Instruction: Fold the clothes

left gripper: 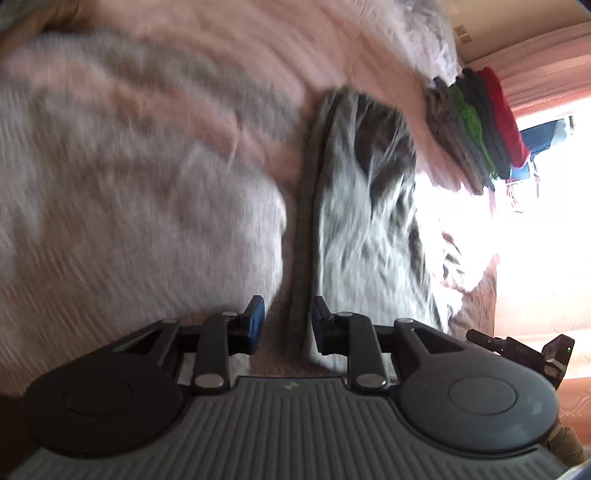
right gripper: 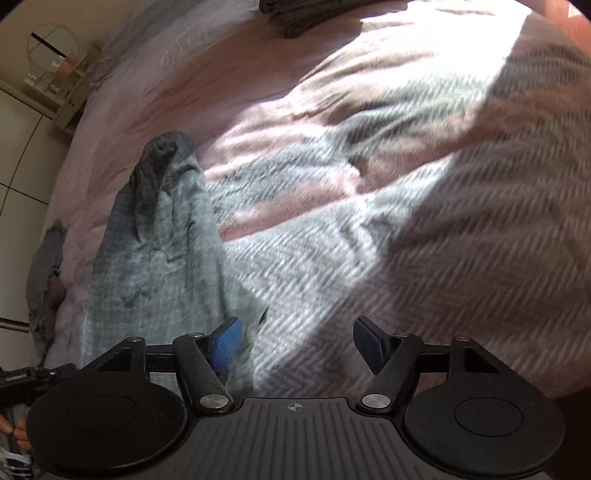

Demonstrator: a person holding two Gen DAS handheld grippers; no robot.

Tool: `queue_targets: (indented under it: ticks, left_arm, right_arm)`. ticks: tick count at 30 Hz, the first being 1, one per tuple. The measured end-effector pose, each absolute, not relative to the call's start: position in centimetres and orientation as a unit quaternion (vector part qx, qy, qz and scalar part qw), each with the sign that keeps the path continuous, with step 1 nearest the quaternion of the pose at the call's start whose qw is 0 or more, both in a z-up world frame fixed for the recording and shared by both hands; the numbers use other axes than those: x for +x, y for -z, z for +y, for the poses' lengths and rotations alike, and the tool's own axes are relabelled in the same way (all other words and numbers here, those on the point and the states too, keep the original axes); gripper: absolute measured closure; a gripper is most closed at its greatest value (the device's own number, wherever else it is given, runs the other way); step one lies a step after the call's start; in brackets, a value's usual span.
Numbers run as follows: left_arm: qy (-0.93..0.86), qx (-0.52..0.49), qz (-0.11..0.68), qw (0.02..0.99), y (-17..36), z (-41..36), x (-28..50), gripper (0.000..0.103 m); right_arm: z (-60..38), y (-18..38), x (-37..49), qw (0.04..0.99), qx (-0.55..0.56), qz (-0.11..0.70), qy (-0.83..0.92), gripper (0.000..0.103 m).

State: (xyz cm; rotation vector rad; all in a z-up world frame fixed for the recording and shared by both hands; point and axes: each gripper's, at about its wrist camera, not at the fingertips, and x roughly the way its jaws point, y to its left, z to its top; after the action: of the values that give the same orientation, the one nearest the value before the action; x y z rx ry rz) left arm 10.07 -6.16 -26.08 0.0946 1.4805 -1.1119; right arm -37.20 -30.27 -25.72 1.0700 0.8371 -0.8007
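1. The left gripper (left gripper: 287,325) points down at the bed, its blue-padded jaws a little apart with nothing pinched; the edge of the grey garment (left gripper: 354,221) lies below the gap, and whether the pads brush it cannot be told through the blur.
2. The right gripper (right gripper: 297,345) stands spread wide, holding nothing. Its left pad (right gripper: 225,345) sits just beside, perhaps against, the near end of the grey garment (right gripper: 162,251); the right pad hangs over the herringbone blanket (right gripper: 369,240).
3. The grey garment lies in a long, narrow, rumpled strip on the bed, running away from both grippers, its far end bunched and darker.
4. Beside it spreads the grey-and-pink herringbone blanket (left gripper: 129,203), partly in strong sun, partly in shade.
5. Under both lies the pink bedspread (right gripper: 166,85), which reaches the bed's far edge.
6. Farther off, in the left wrist view, a stack of folded clothes (left gripper: 476,122) sits near the bed's edge, showing grey, green, dark and red layers.
7. In the right wrist view, a dark folded pile (right gripper: 314,14) rests at the far end of the bed, and a round mirror (right gripper: 51,44) stands on a shelf by the wall.
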Motion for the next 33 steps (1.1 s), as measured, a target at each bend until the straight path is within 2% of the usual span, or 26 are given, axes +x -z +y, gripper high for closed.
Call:
queue_targets:
  ticks: [6,14,20,22,23,27,31,33]
  left_arm:
    - [0.521,0.042,0.584,0.621,25.8,-16.9,14.0,0.082]
    - [0.548,0.076,0.584,0.594,29.6,-30.2,14.9,0.078]
    - [0.560,0.124,0.580,0.578,31.7,-32.0,14.5,0.081]
    - [0.565,0.136,0.578,0.573,32.1,-32.2,14.4,0.099]
    - [0.569,0.136,0.575,0.572,32.0,-32.2,14.4,0.103]
    - [0.594,0.128,0.543,0.580,29.7,-31.1,14.4,0.103]
    - [0.597,0.123,0.518,0.600,28.4,-29.8,14.9,0.103]
    - [0.580,0.146,0.519,0.610,29.6,-29.8,15.0,0.103]
  right_arm:
    - [-38.6,26.7,-30.5,0.744,0.456,0.362,0.328,0.033]
    - [-46.0,30.1,-17.8,0.770,0.459,0.357,0.264,0.033]
    - [-47.6,31.7,-14.7,0.769,0.467,0.357,0.251,0.033]
    - [-47.9,32.0,-14.3,0.768,0.469,0.358,0.249,0.033]
    - [-48.0,32.1,-14.1,0.768,0.469,0.359,0.248,0.033]
    - [-48.2,32.2,-13.3,0.772,0.462,0.360,0.247,0.040]
    - [-48.1,32.2,-12.0,0.779,0.445,0.366,0.246,0.040]
    - [-48.0,32.4,-11.1,0.783,0.433,0.373,0.247,0.040]
